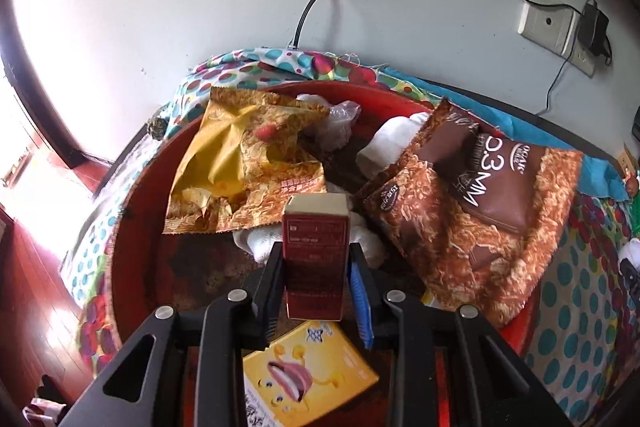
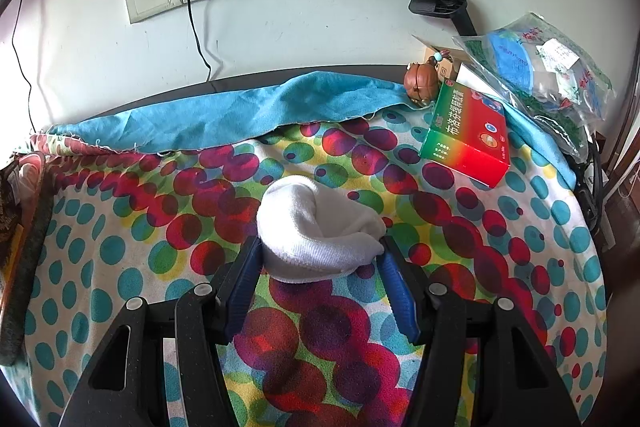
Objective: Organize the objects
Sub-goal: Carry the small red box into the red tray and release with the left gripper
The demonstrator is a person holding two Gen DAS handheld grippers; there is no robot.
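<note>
Left tongs (image 1: 314, 267) clamp small red box (image 1: 315, 247), held upright over red basin (image 1: 132, 227). Basin holds yellow snack bag (image 1: 240, 163), brown snack bag (image 1: 472, 203), white cloths, yellow box (image 1: 308, 375) near its front rim. Right tongs (image 2: 320, 255) grip rolled white sock (image 2: 316, 231) above spotted cloth (image 2: 160, 227) at counter middle. Red-green box (image 2: 466, 135) near counter's far right corner.

Cloth, card and crinkled foil

A soft ribbed white knitted sock (image 2: 316, 231) lies on the matt spotted cloth (image 2: 120, 227); the small dark red cardboard box (image 1: 315, 259) looks smooth, the brown snack bag (image 1: 472, 211) glossy and creased, the round red tray (image 1: 136, 227) worn inside.
</note>
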